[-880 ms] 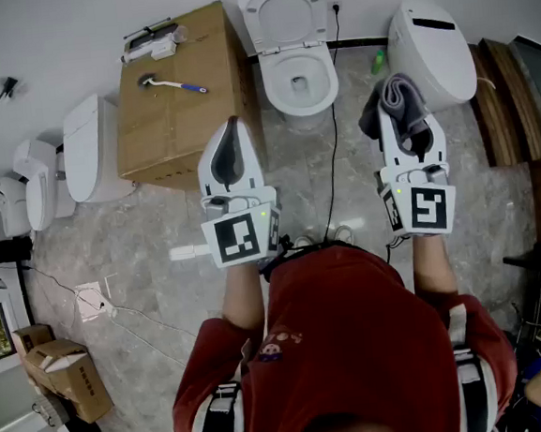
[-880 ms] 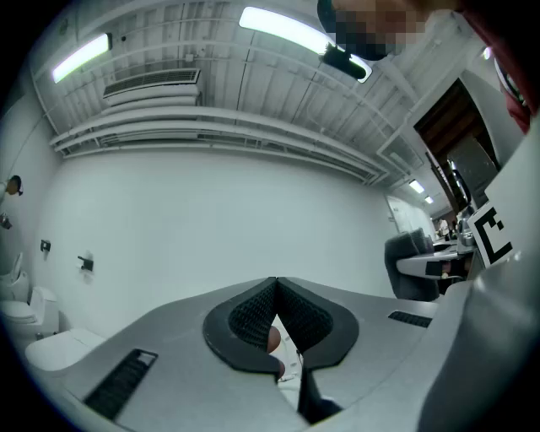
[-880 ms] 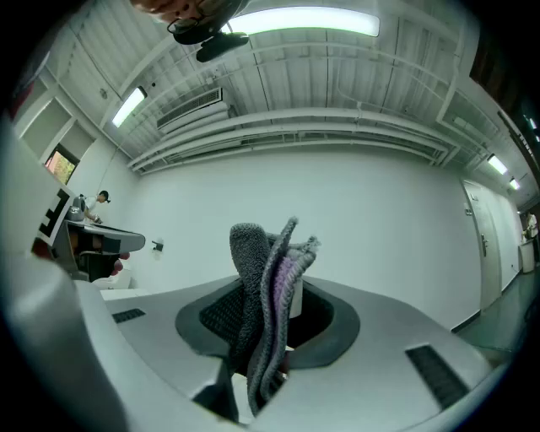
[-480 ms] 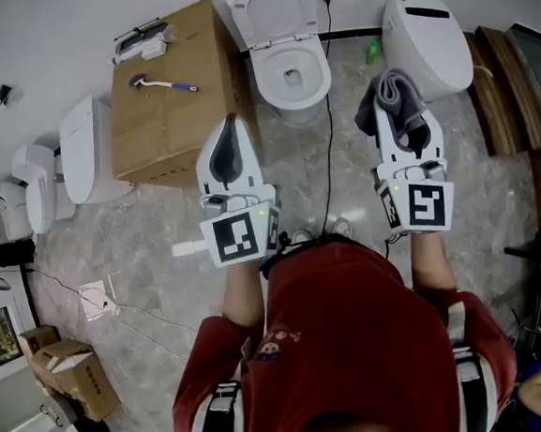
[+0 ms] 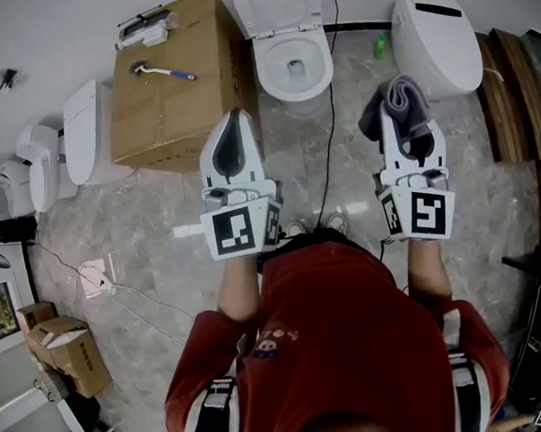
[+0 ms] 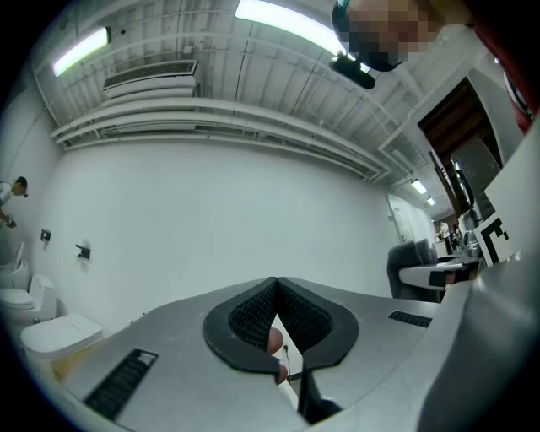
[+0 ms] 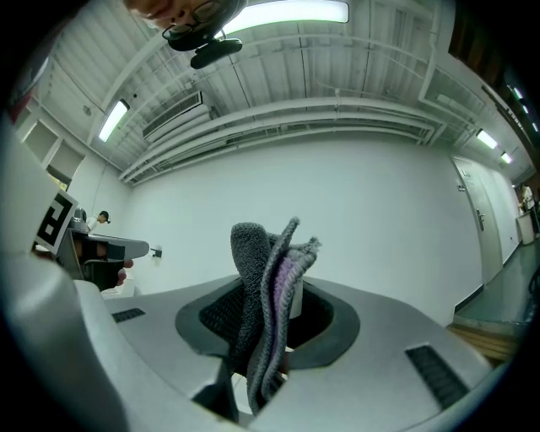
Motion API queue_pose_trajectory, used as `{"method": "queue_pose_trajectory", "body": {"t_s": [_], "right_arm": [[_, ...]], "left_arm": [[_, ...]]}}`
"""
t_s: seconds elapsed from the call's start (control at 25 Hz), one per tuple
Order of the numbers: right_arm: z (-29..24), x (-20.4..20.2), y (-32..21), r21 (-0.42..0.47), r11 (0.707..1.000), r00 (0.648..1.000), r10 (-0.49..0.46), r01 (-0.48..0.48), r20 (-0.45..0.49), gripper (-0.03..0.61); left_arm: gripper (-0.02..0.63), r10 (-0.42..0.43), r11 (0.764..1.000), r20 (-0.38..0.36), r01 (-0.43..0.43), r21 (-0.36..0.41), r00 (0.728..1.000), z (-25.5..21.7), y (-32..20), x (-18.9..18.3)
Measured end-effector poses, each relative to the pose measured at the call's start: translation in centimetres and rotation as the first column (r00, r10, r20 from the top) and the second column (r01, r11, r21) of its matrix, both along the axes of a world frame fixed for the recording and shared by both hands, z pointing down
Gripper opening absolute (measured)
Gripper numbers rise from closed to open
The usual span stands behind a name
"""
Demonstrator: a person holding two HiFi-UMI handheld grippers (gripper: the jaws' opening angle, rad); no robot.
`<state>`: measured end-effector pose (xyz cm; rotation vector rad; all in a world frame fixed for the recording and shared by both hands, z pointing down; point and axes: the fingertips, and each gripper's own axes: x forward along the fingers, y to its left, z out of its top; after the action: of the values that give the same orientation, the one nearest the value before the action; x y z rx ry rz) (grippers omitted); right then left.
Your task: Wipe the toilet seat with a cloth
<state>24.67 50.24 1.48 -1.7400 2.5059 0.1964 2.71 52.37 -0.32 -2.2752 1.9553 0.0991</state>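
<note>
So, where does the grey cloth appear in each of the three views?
Head view: grey cloth at upper right, below the closed white toilet.
Left gripper view: not in it.
Right gripper view: grey cloth at centre, standing up between the jaws.
Shared landmark: the white wall, which fills the background of both gripper views.

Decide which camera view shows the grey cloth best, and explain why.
The right gripper view: the grey cloth fills its centre, folded and clamped upright in the right tongs. The head view shows it only small, bunched at those tongs' tips. The left gripper view does not show it.
</note>
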Motion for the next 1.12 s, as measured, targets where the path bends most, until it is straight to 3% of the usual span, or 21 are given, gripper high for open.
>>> {"method": "queue_pose_trajectory", "body": {"t_s": [0.56, 0.8, 1.12], "right_arm": [[2.3, 1.4, -3.7, -0.044, 0.998, 0.999, -0.047, 0.047, 0.016, 0.117], [2.6, -1.3, -6.9, -0.038, 0.997, 0.997, -0.068, 0.068, -0.019, 0.117], [0.9, -6.3, -14.3, -0.011, 0.999, 0.996, -0.054, 0.053, -0.069, 0.117]], "left_arm": [[0.012, -0.041, 0.999, 0.015, 0.042, -0.028, 0.999, 1.4, -2.5, 2.1], [0.012, -0.055, 0.998, -0.013, 0.055, -0.025, 0.998, 2.1, -5.7, -0.3], [0.012, -0.031, 0.999, -0.043, 0.030, -0.010, 0.999, 1.8, -13.5, -5.4]]}}
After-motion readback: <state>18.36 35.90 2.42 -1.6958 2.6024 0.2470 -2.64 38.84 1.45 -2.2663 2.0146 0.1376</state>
